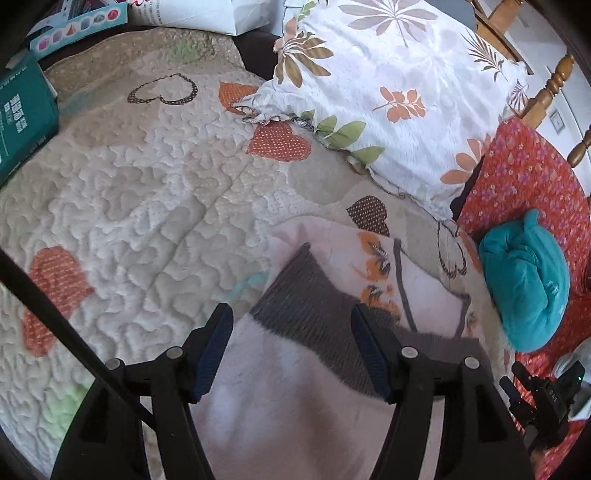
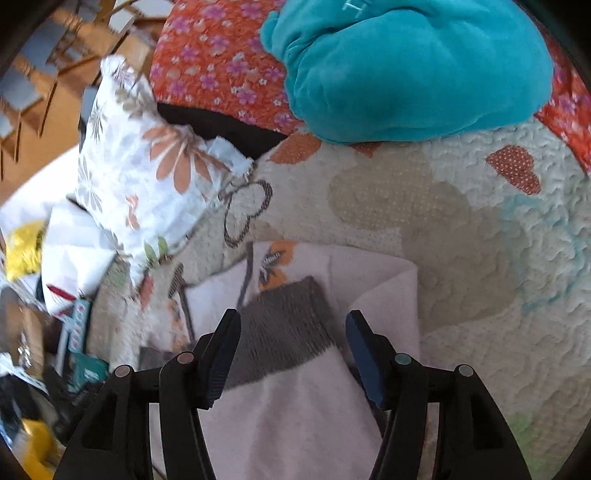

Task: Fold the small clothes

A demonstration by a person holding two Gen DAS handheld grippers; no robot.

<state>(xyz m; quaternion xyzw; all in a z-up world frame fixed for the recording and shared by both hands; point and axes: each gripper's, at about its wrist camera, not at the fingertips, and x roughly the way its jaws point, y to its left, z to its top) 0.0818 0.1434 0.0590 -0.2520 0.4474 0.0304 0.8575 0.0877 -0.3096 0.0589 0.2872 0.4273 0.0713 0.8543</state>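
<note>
A small pale pink garment (image 1: 288, 387) with a grey ribbed cuff (image 1: 306, 295) and orange flower print lies folded on the quilted bedspread (image 1: 140, 206). My left gripper (image 1: 291, 328) hovers over it, jaws apart, the cuff showing between the fingers without being pinched. In the right wrist view the same pink garment (image 2: 295, 413) and grey cuff (image 2: 284, 325) lie under my right gripper (image 2: 291, 336), which is also open and holds nothing. A folded teal garment (image 2: 406, 70) rests on an orange floral cloth (image 2: 214, 62) beyond.
A floral pillow (image 1: 388, 92) lies behind the garment. The teal garment (image 1: 524, 291) sits at the right on the red floral cloth (image 1: 524, 192). A teal box (image 1: 22, 118) and a printed box (image 1: 74, 26) stand at the left. Wooden bedposts (image 1: 554, 85) rise at the far right.
</note>
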